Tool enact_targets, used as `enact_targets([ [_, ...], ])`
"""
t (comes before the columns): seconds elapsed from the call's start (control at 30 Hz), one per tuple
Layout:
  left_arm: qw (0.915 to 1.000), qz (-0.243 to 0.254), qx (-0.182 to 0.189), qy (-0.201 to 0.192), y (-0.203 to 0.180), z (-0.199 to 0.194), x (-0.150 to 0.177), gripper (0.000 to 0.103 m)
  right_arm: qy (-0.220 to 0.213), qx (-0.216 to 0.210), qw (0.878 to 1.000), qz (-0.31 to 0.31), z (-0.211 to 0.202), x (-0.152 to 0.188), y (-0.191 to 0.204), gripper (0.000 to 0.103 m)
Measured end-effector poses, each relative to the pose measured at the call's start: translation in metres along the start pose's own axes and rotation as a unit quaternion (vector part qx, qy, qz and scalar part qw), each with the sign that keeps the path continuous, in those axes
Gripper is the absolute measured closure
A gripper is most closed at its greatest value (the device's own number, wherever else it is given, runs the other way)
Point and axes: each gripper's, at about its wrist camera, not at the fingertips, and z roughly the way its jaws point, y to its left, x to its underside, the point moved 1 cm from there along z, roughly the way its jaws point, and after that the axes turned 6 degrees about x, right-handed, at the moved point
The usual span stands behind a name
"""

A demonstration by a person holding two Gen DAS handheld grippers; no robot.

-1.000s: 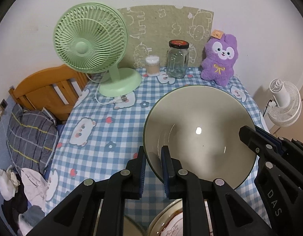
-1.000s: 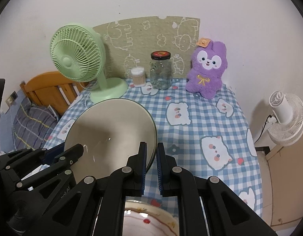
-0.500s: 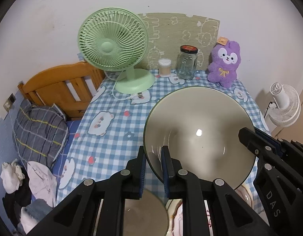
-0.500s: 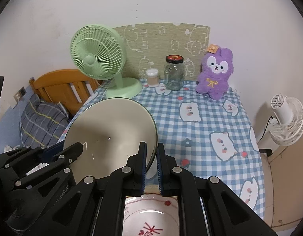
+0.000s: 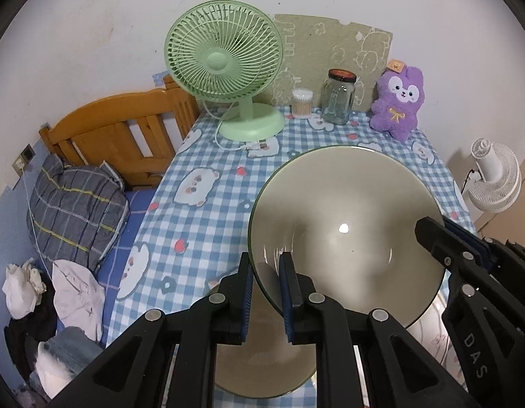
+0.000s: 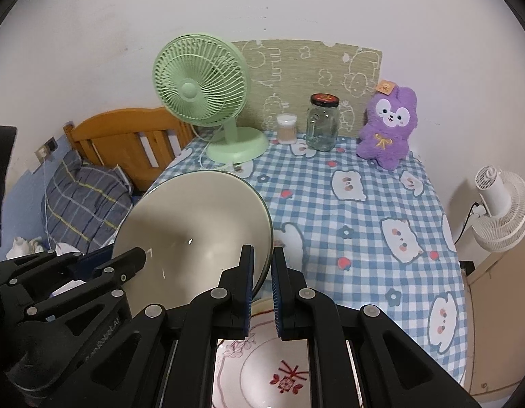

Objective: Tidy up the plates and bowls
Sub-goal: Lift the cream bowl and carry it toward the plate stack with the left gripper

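Bowl: large round beige ceramic bowl with a dark green rim (image 5: 344, 234) — carried clear above the blue-and-white checked tabletop (image 5: 201, 217), tilted.
Left hand-held gripper (image 5: 265, 292): clamped narrow on the bowl's near-left rim.
Right hand-held gripper (image 6: 260, 289): clamped narrow on the opposite rim.
Key relation: bowl spans between both grippers — smaller beige bowl (image 5: 262, 367) directly below, white patterned plate (image 6: 279, 370) just beside.

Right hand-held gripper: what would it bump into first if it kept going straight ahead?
Probably the checked tablecloth just past the big bowl whose rim it pinches; the right hand-held gripper tilts downward, though depth is hard to judge.
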Motion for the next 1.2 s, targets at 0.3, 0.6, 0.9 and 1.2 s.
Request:
enact_targets([
  [0.3, 1.0, 0.003, -0.004, -0.001, 0.015, -0.01, 0.017, 0.091, 0.01, -0.008, 1.0, 0.001, -0.003, 0.018, 0.017, 0.091],
  [0.6, 0.9999, -0.005, -0.006, 0.009, 0.031, -0.011, 0.038, 0.091, 0.021, -0.016, 1.0, -0.002, -0.002, 0.037, 0.034, 0.091],
  [0.9, 0.9996, -0.004, -0.025, 0.009, 0.042, -0.012, 0.055, 0.091, 0.037, -0.034, 0.999, 0.005, 0.005, 0.054, 0.045, 0.091],
  [1.2, 0.9997, -0.005, -0.023, 0.01, 0.051, -0.008, 0.066, 0.091, 0.058, -0.037, 0.998, 0.004, 0.02, 0.068, 0.055, 0.091],
])
